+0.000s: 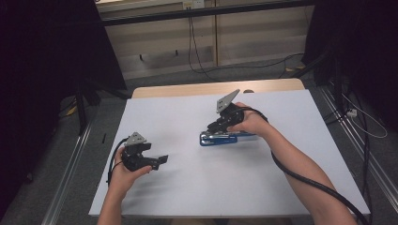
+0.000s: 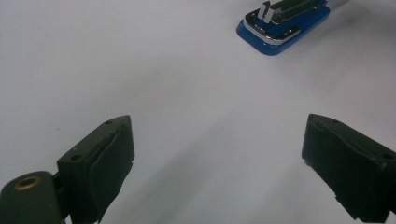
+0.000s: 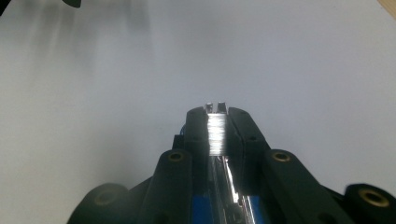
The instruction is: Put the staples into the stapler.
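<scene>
A blue stapler (image 1: 220,138) with a chrome top lies flat on the white table cover, right of centre. My right gripper (image 1: 213,127) leans down over its left end. In the right gripper view that gripper (image 3: 215,114) is shut on a shiny ribbed metal strip (image 3: 215,133), apparently a row of staples, with the stapler's blue body (image 3: 205,212) beneath. My left gripper (image 1: 162,160) rests at the near left, pointing right, well apart from the stapler. Its jaws stand wide apart with nothing between them (image 2: 218,126), and the stapler (image 2: 280,25) lies far ahead.
The white cover (image 1: 187,187) spans almost the whole table; a wooden edge (image 1: 187,89) shows at the far side. A thick black cable (image 1: 309,180) trails along the right forearm. Metal rails and loose cables run on the floor beside the table.
</scene>
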A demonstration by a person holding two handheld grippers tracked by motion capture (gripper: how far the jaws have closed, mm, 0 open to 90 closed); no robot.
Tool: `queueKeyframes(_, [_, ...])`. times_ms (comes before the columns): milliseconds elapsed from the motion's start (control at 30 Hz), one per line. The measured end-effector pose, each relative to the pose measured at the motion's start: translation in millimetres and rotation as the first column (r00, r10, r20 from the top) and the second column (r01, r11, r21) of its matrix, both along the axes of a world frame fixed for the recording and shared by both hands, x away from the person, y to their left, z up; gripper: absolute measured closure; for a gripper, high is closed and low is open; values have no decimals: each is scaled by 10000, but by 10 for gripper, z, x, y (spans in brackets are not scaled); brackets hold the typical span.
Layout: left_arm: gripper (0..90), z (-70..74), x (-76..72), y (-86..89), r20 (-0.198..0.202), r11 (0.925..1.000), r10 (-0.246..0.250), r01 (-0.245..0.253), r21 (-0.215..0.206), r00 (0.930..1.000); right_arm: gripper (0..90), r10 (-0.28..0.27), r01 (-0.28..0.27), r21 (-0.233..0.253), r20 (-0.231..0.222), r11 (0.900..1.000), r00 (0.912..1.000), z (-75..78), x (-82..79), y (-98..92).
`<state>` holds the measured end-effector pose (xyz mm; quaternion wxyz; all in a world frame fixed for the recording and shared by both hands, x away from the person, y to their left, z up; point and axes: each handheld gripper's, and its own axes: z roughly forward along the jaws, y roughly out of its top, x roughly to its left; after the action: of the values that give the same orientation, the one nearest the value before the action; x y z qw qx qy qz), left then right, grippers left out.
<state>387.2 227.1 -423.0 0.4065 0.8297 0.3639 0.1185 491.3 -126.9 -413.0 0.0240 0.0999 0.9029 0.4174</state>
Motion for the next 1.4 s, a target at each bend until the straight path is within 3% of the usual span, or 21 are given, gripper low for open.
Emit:
queueKeyframes(433, [95,-13,2,10,-45,10000,39,-39,-34,10000,792,214,-214,-103,5,9997,9998,-91,59,26])
queueKeyframes(1400, [95,-29,8,13,-117,10000,52,-52,-1,9999,792,631,-623,-287,269,9976,9976,-133,90,77])
